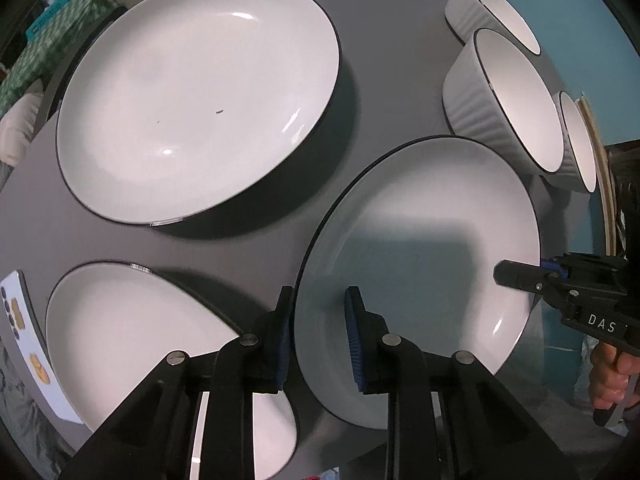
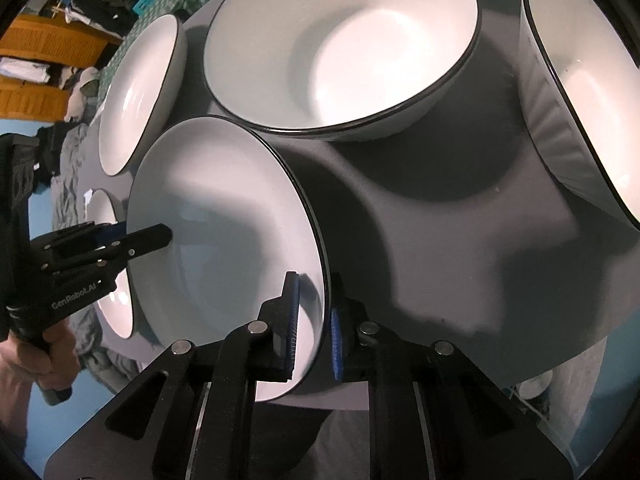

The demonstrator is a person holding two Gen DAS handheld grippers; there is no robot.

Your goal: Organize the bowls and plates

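A white deep plate with a dark rim (image 1: 420,240) (image 2: 224,208) lies between both grippers. My left gripper (image 1: 319,296) is shut on its near left rim, one blue pad outside and one inside the plate. In the right wrist view the left gripper (image 2: 154,238) reaches in over the plate's far edge. My right gripper (image 2: 314,284) is shut on the opposite rim, and in the left wrist view the right gripper (image 1: 516,274) clamps the plate's right edge. A larger plate (image 1: 200,100) sits behind it. Another plate (image 1: 140,340) lies at the lower left.
Three ribbed white bowls (image 1: 504,96) (image 1: 492,8) (image 1: 578,140) stand along the right of the grey table (image 1: 380,80). In the right wrist view a bowl (image 2: 340,48) is close behind the held plate and another bowl (image 2: 580,100) stands at the right. A person's hand (image 1: 608,380) holds the right gripper.
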